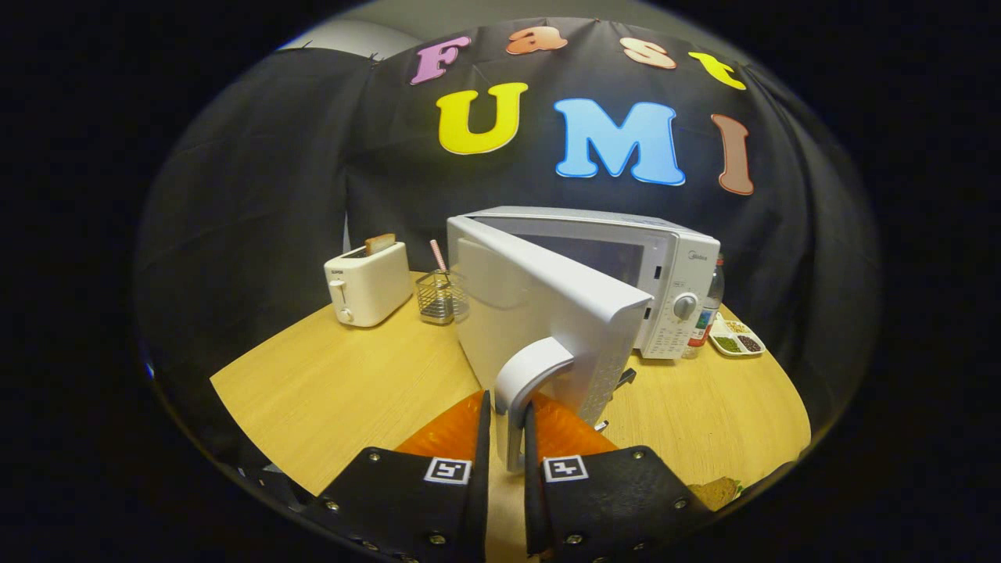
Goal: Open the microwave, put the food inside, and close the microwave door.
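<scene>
Left to right on the pale wooden worktop [328, 383]: a cream two-slot toaster [367, 283] with one slice of toast standing in it, then a small wire-mesh basket [435, 299] holding a pink striped straw. The white microwave oven [626, 274] stands at centre, its white door [539, 313] swung roughly halfway open. The claw [507, 438] is clenched on the door's curved white handle [524, 383], both fingers pressing it. Beyond the microwave stand a clear bottle [710, 309] and a white divided dish [737, 338] of mixed grains.

Status: opening is under way; loading and closing remain. The food is probably the item just right of the claw, at the worktop edge [715, 493]; identity uncertain.
</scene>
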